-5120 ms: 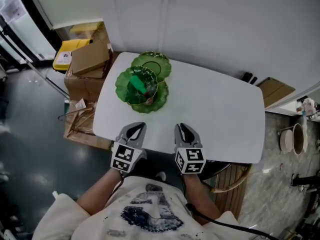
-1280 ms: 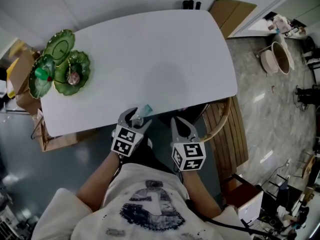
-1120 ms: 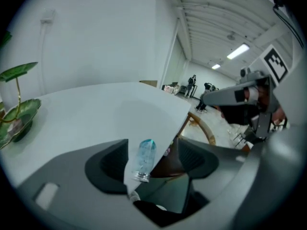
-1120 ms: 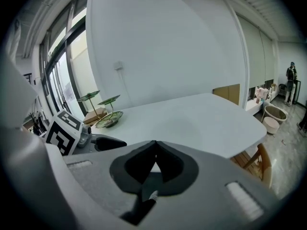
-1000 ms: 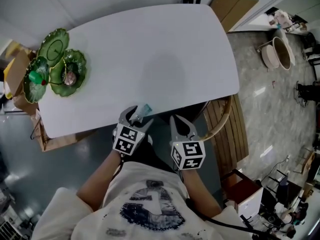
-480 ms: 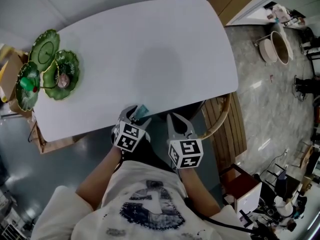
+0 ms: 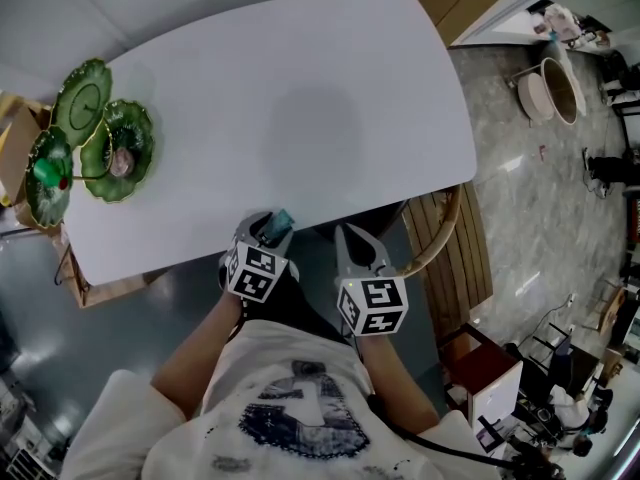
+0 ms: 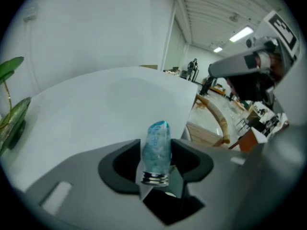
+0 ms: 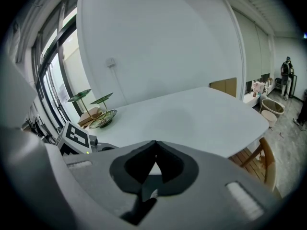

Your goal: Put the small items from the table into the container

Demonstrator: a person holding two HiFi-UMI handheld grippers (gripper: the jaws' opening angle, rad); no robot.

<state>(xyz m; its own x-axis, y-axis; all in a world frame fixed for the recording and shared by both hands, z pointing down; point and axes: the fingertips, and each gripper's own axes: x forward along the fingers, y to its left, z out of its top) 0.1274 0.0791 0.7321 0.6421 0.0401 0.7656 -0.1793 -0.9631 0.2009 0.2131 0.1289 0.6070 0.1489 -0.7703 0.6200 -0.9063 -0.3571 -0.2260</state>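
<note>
1. While the left gripper hangs over the near edge of the white rounded table, its jaws are closing on a small translucent blue vial with a silver threaded neck, and the pads already touch its sides.
2. That vial sits right at the table's near edge.
3. Right gripper, just right of the left one, is pressed tight together on nothing.
4. Green leaf-shaped tiered dishes stand at the table's left end, well apart from the vial.

No legible text, label, brand, number or sign anywhere.
</note>
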